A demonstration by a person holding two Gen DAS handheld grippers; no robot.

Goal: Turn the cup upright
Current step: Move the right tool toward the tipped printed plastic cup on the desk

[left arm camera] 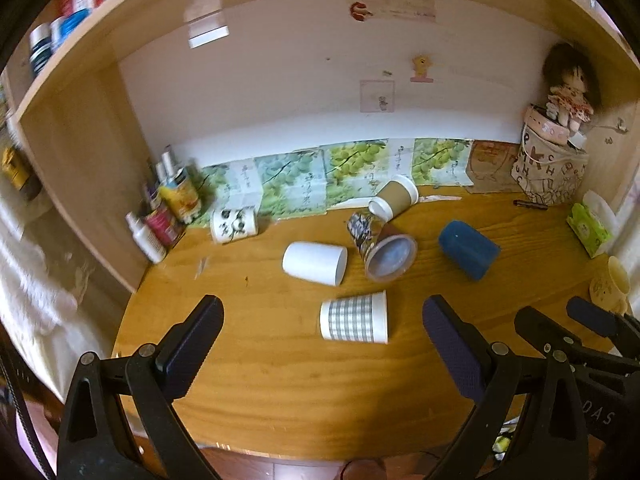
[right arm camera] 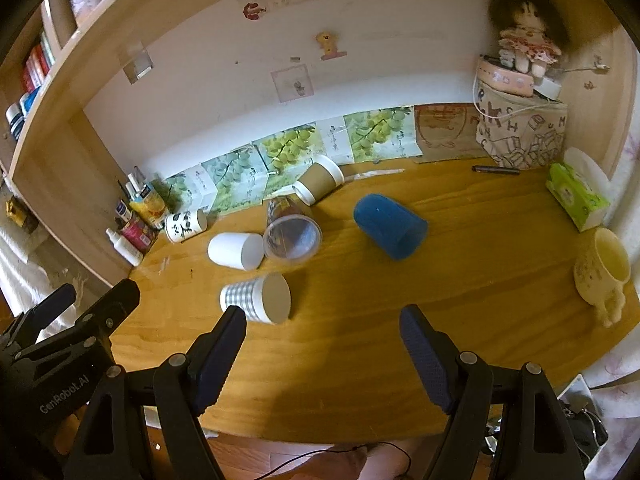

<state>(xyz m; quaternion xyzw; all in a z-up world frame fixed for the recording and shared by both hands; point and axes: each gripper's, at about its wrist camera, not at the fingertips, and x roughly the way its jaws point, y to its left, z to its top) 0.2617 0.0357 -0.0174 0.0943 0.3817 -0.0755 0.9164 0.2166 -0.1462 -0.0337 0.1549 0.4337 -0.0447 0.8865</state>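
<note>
Several cups lie on their sides on the wooden desk [left arm camera: 280, 380]: a grey checked paper cup [left arm camera: 354, 317] [right arm camera: 256, 298], a plain white cup [left arm camera: 315, 263] [right arm camera: 235, 250], a patterned clear cup [left arm camera: 380, 246] [right arm camera: 291, 229], a brown paper cup [left arm camera: 394, 199] [right arm camera: 318, 180], a blue cup [left arm camera: 468, 249] [right arm camera: 390, 226] and a white printed cup [left arm camera: 234, 225] [right arm camera: 185, 225]. My left gripper [left arm camera: 322, 344] is open and empty, just in front of the checked cup. My right gripper [right arm camera: 322, 344] is open and empty, to the right of the checked cup.
Bottles and cans [left arm camera: 168, 208] stand at the back left corner. A patterned box [right arm camera: 520, 128] with a doll [right arm camera: 524, 32] stands back right. A green tissue pack [right arm camera: 576, 194] and a cream mug [right arm camera: 602, 272] sit at the right edge. A pen [right arm camera: 496, 169] lies by the box.
</note>
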